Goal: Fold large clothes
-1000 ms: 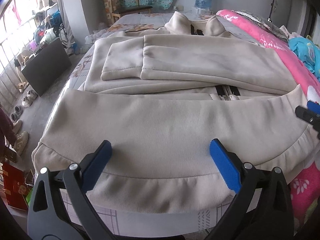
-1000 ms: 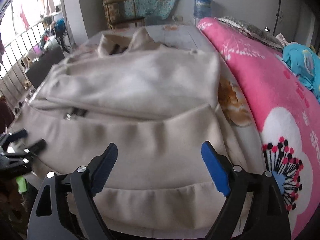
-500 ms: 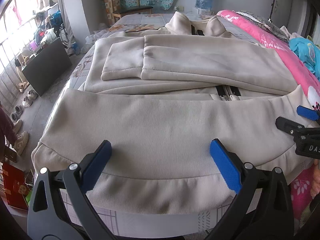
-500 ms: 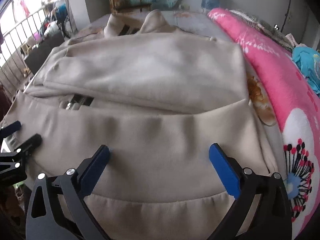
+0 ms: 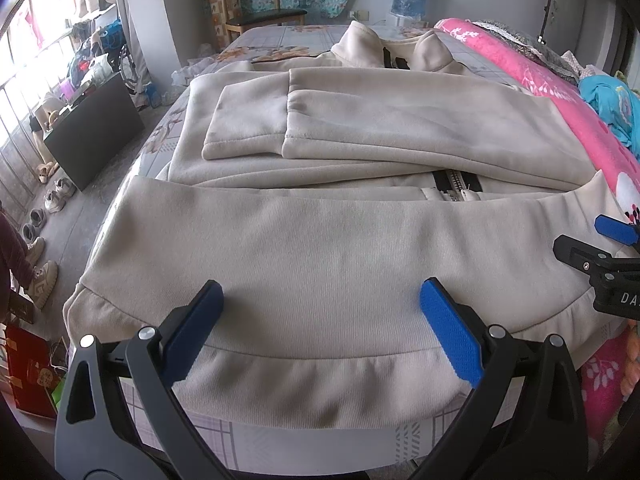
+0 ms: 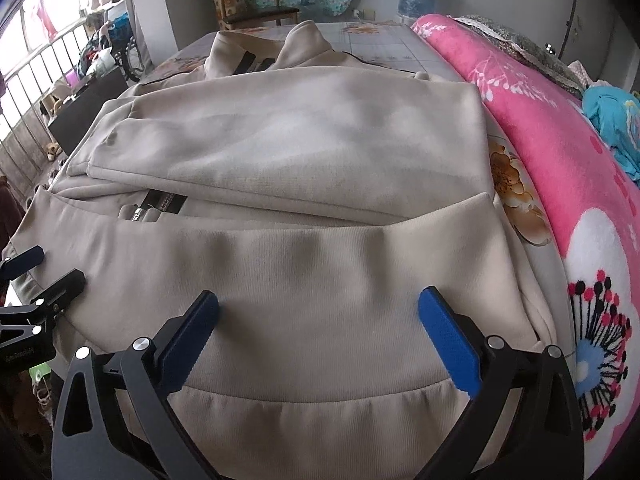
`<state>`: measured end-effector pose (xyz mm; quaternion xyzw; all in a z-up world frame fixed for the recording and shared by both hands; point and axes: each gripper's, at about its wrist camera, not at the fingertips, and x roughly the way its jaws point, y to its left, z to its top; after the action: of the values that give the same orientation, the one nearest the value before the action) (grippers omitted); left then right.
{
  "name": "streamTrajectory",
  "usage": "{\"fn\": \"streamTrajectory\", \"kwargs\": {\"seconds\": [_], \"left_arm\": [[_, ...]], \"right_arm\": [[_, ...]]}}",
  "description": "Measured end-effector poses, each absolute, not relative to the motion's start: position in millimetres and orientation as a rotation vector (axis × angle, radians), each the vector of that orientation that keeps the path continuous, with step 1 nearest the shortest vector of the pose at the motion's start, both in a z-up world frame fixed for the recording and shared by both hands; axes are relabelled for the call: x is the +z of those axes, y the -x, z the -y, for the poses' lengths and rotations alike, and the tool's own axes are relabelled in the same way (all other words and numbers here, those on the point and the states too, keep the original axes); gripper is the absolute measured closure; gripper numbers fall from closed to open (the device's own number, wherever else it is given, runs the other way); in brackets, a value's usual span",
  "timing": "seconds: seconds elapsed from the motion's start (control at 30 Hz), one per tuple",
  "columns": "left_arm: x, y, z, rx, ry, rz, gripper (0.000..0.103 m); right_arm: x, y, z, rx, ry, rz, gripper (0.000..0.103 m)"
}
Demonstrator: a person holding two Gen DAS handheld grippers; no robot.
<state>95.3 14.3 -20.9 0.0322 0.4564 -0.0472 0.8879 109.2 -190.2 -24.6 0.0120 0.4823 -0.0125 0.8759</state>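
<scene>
Meanwhile, across the bed (image 5: 280,36): beige zip jacket (image 5: 360,240) lying flat with sleeves crossed and hem band turned up over the zipper (image 5: 454,188), barely shifted since a second ago. Closer in from the right edge now, the right gripper (image 6: 318,320), suggesting the next fold. Spread wide and empty just above the hem: left gripper (image 5: 322,312) and right alike.

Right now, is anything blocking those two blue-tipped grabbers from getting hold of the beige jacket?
Nothing visible does. The left gripper and the right gripper both stand open right over the near hem of the beige jacket, with only bare fabric between their fingers. The folded sleeves and the zipper lie farther back.
</scene>
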Motion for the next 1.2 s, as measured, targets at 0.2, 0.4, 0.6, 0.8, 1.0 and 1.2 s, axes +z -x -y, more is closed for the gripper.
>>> {"fn": "streamTrajectory", "kwargs": {"seconds": [0.2,0.4,0.6,0.8,1.0,1.2], "left_arm": [[-21.1,-95.6,-13.9,-0.093,-0.065,-0.954,0.007],[-21.0,-96.4,-13.6,-0.094,-0.066,-0.954,0.007],[-20.9,-96.4,-13.6,-0.094,-0.066,-0.954,0.007],[-20.9,-96.3,-13.8,-0.094,-0.066,-0.955,0.007],[-21.1,-96.2,-13.8,-0.093,-0.065,-0.958,0.007],[-21.3,-96.3,-13.7,-0.09,-0.064,-0.96,0.007]], "right_arm": [[-24.4,-109.9,190.7,-0.029,-0.027,-1.011,0.006],[-24.7,-110.1,191.2,-0.03,-0.027,-1.015,0.006],[-24.9,-109.9,191.2,-0.029,-0.027,-1.015,0.006],[-24.9,-109.6,190.9,-0.029,-0.027,-1.014,0.006],[-25.0,-109.4,191.0,-0.03,-0.027,-1.014,0.006],[-25.0,-109.2,191.1,-0.03,-0.027,-1.013,0.006]]}}
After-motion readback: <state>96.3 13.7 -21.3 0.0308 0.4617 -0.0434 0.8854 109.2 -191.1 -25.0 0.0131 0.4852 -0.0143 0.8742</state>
